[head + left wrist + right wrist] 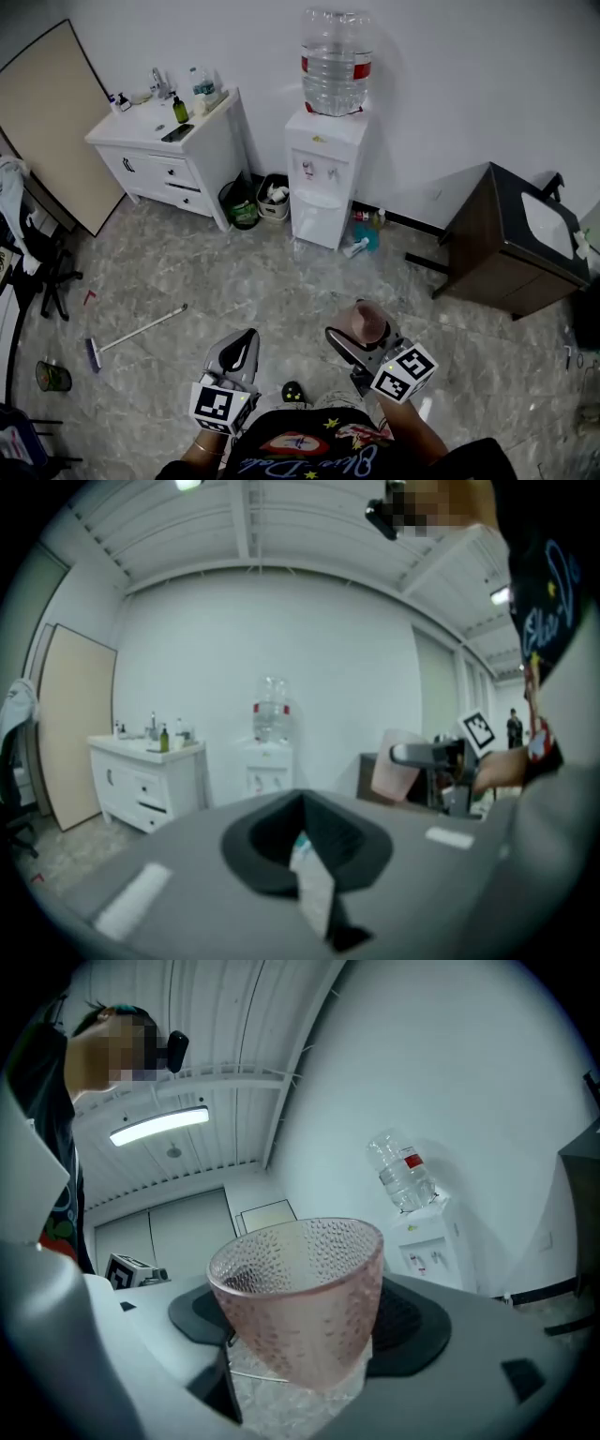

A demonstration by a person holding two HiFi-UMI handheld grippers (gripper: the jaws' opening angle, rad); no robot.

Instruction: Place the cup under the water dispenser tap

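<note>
We look steeply down on a grey marbled floor (281, 281) that runs to a white wall. At far left stands a white vanity cabinet with drawers and a sink (178, 155). At right is a dark brown cabinet with a white basin (511, 248). Between them, against the far wall, is the tall white water dispenser (323, 187), topped by an upturned clear plastic bottle (336, 61). Its taps (317, 170) sit in a recess facing us. We judge the cup must cross the open floor and be set upright on the ledge below them.

Near us, at the bottom edge, are both claws. The right claw (364, 336) is spread wide and clamped on the pink dimpled glass cup (300, 1297), one dark pad on either side of its wall. The cup is held mouth-up, which suits setting it down without turning it. It is well apart from the dispenser, so the task seems to be at its carrying stage. The left claw (240, 345), to the left of the right one, is closed with nothing in it, and we judge it idle.

As for writing, the bottle bears a red band label (336, 67) too small to read. The marker cube (405, 372) on each claw shows black-and-white squares and no words. Cursive lettering on the person's dark shirt (309, 459) is cut off, and we cannot read it.
</note>
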